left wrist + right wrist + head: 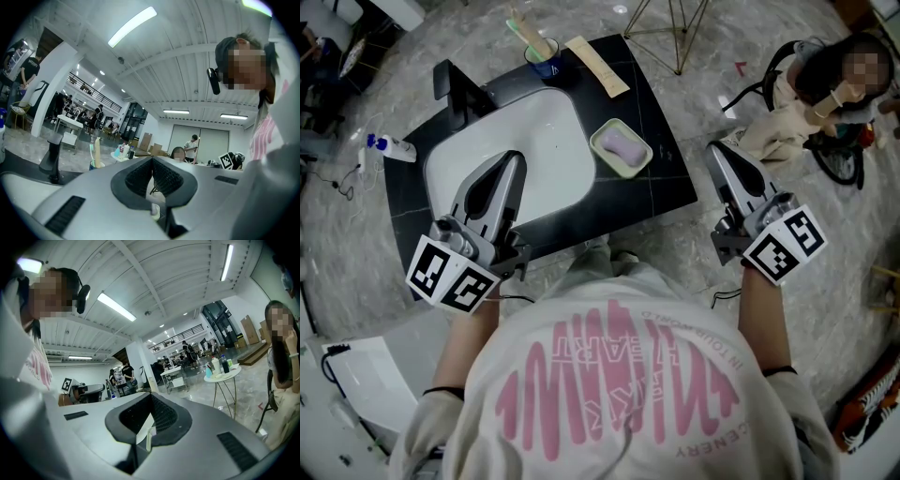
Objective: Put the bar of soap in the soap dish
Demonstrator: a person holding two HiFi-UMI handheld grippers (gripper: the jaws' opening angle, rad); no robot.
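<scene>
Below, a black stone-look countertop (666,187) carries a white oval basin (548,141), and pale grey marbled flooring (722,28) spreads all round it. Both gripper views show a big open hall beyond, with white beams, strip lights and people standing at far tables.

A pale green rectangular soap dish (602,134) sits on the counter just right of the basin. The lilac bar of soap (624,146) lies flat inside it.

A black angular faucet (455,84) stands at the basin's far left corner. A blue cup holding a toothbrush (542,56) stands at the far edge, and a long tan wooden strip (598,66) lies beside it. A white spray bottle with a blue cap (392,148) lies at the counter's left edge. Thin gold wire legs (670,28) stand on the floor past the counter, and a seated person (806,103) is off to the right.

The left gripper (512,161) hangs over the basin's near half, clenched, with nothing between its jaws. The right gripper (715,150) is off the counter's right edge, over the floor and well apart from the dish. Its jaws are also pressed together and empty.
</scene>
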